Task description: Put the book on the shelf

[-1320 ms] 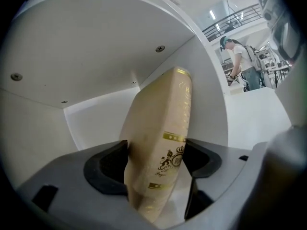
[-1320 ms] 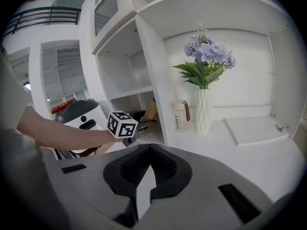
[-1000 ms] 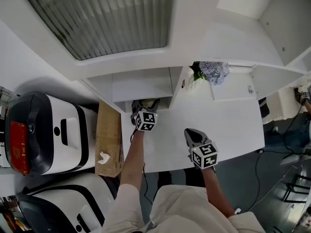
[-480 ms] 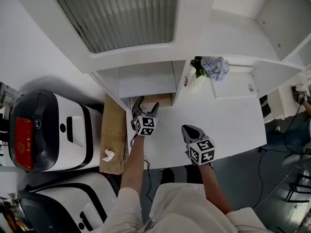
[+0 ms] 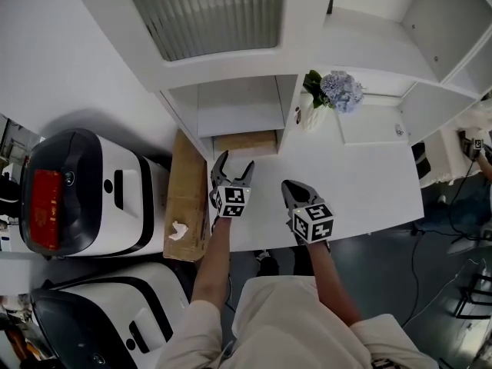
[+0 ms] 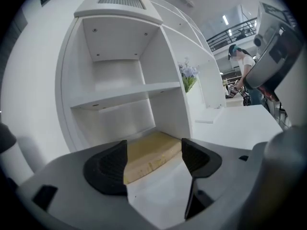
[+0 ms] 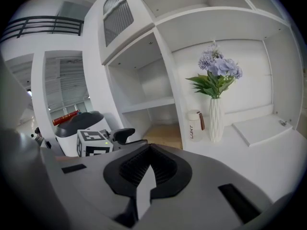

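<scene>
A tan book (image 5: 244,142) lies flat on the floor of the shelf's lowest left compartment, its near end sticking out a little onto the white desk (image 5: 361,183). My left gripper (image 5: 234,164) stands open just in front of it, apart from it, with nothing between its fingers. In the left gripper view the book (image 6: 149,153) shows through the gap of the left gripper (image 6: 153,166). My right gripper (image 5: 291,191) is shut and empty over the desk's front edge. The right gripper view shows the right gripper (image 7: 149,166) closed, the book (image 7: 164,133) beyond.
A white vase of purple flowers (image 5: 337,92) and a small white bottle (image 5: 307,118) stand right of the compartment. A thin white board (image 5: 370,126) lies further right. A cardboard box (image 5: 188,200) and black-and-white machines (image 5: 84,198) sit left of the desk. A person (image 6: 245,75) stands far off.
The left gripper has drawn back from the shelf opening toward the desk's front, leaving the book in the compartment. The right gripper has shifted slightly left.
</scene>
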`<state>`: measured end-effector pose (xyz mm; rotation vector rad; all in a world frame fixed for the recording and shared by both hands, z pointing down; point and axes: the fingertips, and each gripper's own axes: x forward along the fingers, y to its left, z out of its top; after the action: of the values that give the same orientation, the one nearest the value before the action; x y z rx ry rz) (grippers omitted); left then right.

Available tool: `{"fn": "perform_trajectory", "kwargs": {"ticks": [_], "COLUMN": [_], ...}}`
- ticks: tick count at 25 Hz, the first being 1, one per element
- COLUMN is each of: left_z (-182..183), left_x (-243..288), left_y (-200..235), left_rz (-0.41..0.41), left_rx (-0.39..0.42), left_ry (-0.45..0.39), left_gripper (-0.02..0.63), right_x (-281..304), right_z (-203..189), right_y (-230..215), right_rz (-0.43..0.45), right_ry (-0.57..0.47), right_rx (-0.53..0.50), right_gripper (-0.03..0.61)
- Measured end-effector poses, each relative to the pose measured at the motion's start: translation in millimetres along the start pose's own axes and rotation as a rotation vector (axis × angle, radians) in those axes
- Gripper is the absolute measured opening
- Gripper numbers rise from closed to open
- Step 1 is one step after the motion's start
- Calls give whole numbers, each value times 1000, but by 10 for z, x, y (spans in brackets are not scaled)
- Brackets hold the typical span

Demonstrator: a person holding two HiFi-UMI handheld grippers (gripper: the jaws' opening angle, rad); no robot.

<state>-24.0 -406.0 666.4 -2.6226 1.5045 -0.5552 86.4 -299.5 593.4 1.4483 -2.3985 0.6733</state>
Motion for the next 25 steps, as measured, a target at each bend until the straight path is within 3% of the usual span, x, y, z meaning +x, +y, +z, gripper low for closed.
{"fn": "perform_trajectory", "kwargs": {"ticks": [7,17,25], "left_z": [108,517,666], "left_x": [-524,-1102,-1346], "left_y": [-35,130,17], "left_rz": [4,101,71], "left_rx": [-80,-197,-243], "left_ry": [19,-32,-23], "left_gripper": [353,353,351], "right_x": [32,69,74], "right_z": [48,164,151], "right_y": [172,327,261], "right_rz": [18,34,25], "right_ry": [-29,-67,-66], "right_rx": [1,-22,-25], "right_gripper": [26,26,26]}}
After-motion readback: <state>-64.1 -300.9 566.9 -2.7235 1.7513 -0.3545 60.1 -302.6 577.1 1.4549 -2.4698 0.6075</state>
